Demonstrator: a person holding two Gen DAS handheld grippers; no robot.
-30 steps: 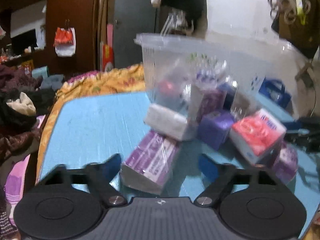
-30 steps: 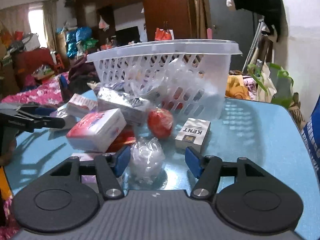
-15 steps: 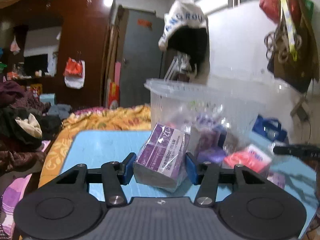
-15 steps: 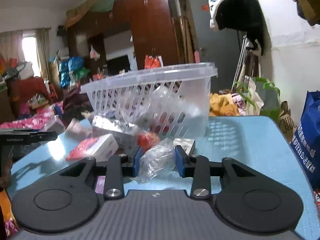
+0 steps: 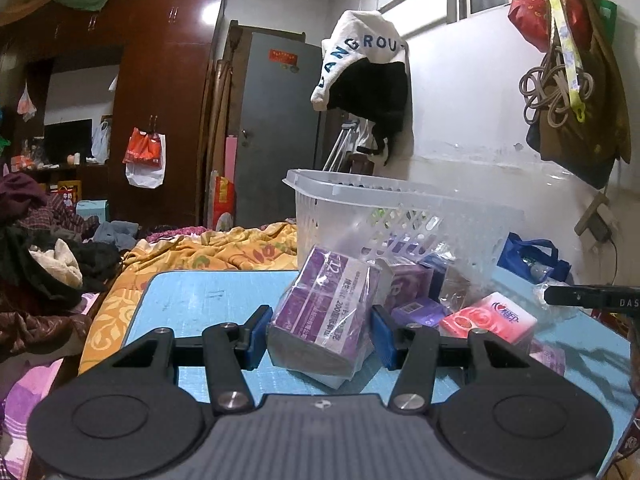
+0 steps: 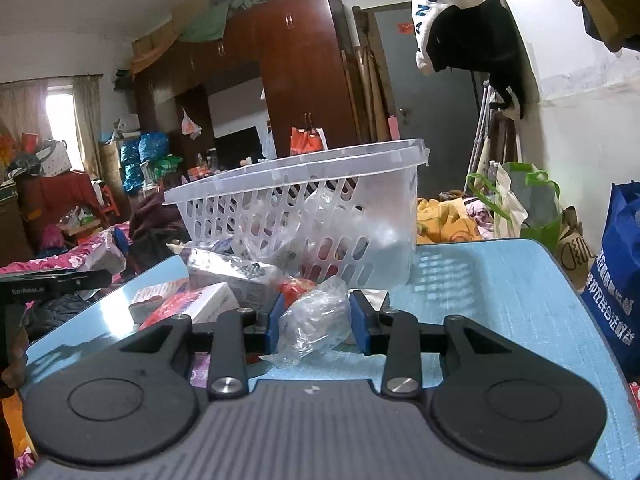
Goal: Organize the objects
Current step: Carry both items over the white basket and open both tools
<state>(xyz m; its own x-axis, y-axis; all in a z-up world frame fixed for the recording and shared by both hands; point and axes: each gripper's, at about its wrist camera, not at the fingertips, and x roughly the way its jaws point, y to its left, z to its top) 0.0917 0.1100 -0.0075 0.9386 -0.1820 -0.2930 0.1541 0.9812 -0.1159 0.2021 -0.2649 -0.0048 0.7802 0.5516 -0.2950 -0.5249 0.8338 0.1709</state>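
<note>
Left gripper (image 5: 319, 339): both blue pads pinch the purple tissue pack (image 5: 325, 318), tilted, held clear of the blue table (image 5: 192, 300). Right gripper (image 6: 314, 322): jaws pressed onto the crumpled clear bag (image 6: 314, 320), which bulges out ahead of the pads.

Risks:
1. The pack's glossy wrap looks slick; it may slide out and drop back among the boxes beyond the jaws.
2. The soft bag may collapse and slip free.
3. The basket (image 6: 304, 216) stands straight ahead of both grippers; 2 loads going in together could clip its rim.

Unclear: the basket's contents blur behind the lattice wall; the bag's contents are unreadable; the pack's underside is hidden.
</note>
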